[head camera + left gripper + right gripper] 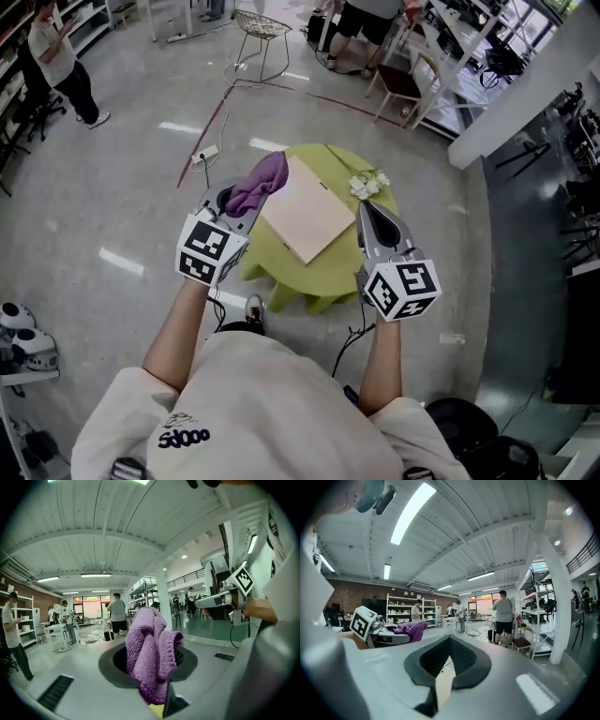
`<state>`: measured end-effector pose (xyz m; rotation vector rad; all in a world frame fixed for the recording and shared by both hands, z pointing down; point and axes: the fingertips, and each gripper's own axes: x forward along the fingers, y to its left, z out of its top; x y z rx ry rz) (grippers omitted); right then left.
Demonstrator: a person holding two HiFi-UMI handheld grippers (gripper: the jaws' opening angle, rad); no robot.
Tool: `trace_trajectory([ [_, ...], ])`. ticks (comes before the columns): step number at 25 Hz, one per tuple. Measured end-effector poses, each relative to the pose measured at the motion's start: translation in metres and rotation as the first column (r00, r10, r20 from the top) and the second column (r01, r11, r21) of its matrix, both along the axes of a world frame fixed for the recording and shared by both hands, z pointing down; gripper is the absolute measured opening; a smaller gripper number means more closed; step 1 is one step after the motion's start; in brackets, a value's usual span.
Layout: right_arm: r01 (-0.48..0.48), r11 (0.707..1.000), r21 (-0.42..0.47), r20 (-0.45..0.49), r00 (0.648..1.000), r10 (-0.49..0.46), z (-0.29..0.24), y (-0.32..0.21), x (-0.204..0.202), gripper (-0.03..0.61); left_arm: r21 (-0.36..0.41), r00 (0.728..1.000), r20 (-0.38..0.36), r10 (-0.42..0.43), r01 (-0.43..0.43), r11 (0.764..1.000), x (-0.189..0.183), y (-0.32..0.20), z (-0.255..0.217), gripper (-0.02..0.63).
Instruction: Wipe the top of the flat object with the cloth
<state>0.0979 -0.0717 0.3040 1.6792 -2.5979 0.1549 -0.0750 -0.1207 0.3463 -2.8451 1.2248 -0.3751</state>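
Observation:
A beige flat board (305,217) lies on a small round table under a yellow-green cover (281,274). My left gripper (234,206) hovers over the table's left edge, shut on a purple cloth (262,180) that bunches up past the jaws toward the board's left corner. In the left gripper view the cloth (150,653) fills the space between the jaws of the left gripper (150,667). My right gripper (367,208) is held above the board's right side, shut with nothing in it. The right gripper view shows its jaws (449,639) closed, the board (445,681) below and the cloth (410,629) at left.
A small bunch of white flowers (368,184) lies on the table's far right. On the floor beyond are a power strip with a cable (204,153), a wire chair (261,28) and a stool (398,84). People stand at the back and far left.

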Motion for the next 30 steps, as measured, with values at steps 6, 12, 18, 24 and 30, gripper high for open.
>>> trace_trajectory([
  [6,-0.009,1.0,-0.026,-0.004,1.0,0.009,0.012,-0.054,-0.005,0.008,-0.038,1.0,0.007,0.019,-0.018,0.999,0.003,-0.058,0.017,0.094],
  [12,-0.038,0.997,-0.069,-0.008,0.999,0.038,0.031,-0.088,0.006,0.009,-0.099,0.999,0.034,0.038,-0.034,0.995,0.016,-0.105,0.051,0.094],
  [18,-0.045,0.986,-0.158,-0.03,0.999,0.041,0.07,-0.108,0.033,0.009,-0.147,0.992,0.128,0.007,0.012,0.989,0.039,-0.148,0.097,0.094],
  [24,-0.024,0.972,-0.235,-0.008,1.0,0.023,0.108,-0.126,0.057,0.009,-0.26,0.978,0.206,-0.017,0.072,0.963,0.064,-0.198,0.171,0.094],
  [30,-0.013,0.958,-0.286,-0.016,1.0,0.009,0.14,-0.136,0.067,0.009,-0.367,0.962,0.274,-0.005,0.109,0.924,0.085,-0.232,0.246,0.094],
])
